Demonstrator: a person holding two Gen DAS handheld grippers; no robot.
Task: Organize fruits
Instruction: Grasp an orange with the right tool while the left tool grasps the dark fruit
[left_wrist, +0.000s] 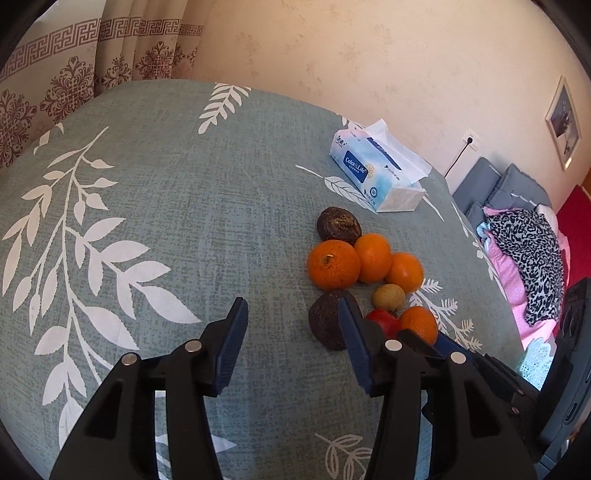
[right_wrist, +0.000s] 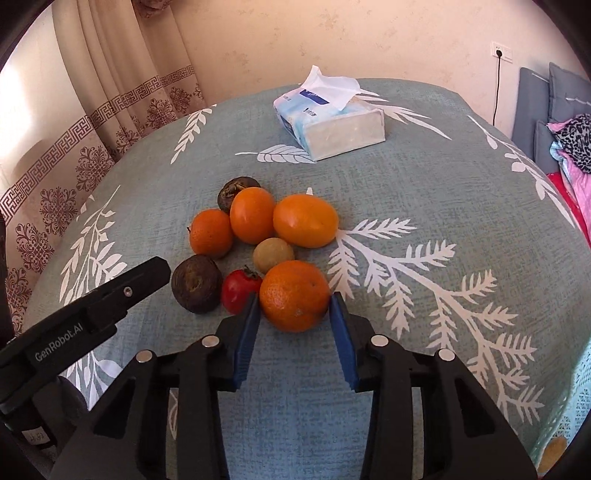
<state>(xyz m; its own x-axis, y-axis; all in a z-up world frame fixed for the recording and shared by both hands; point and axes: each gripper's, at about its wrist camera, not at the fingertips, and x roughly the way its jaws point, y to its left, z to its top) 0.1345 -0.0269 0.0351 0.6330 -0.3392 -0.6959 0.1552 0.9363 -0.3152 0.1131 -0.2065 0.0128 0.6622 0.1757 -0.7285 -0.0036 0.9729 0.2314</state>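
Note:
A cluster of fruit lies on the leaf-print tablecloth (right_wrist: 406, 192): several oranges, two dark brown fruits, a small tan fruit (right_wrist: 273, 254) and a small red fruit (right_wrist: 240, 290). My right gripper (right_wrist: 293, 304) has its blue pads on both sides of the nearest orange (right_wrist: 293, 295), touching or nearly touching it on the cloth. My left gripper (left_wrist: 293, 317) is open and empty, just left of the near dark fruit (left_wrist: 327, 321); its right finger overlaps that fruit. In the left wrist view the oranges (left_wrist: 334, 264) lie beyond it.
A tissue pack (right_wrist: 328, 118) lies at the far side of the table, also in the left wrist view (left_wrist: 380, 173). Curtains (right_wrist: 92, 122) hang at the left. A bed with clothes (left_wrist: 528, 251) stands to the right, past the table edge.

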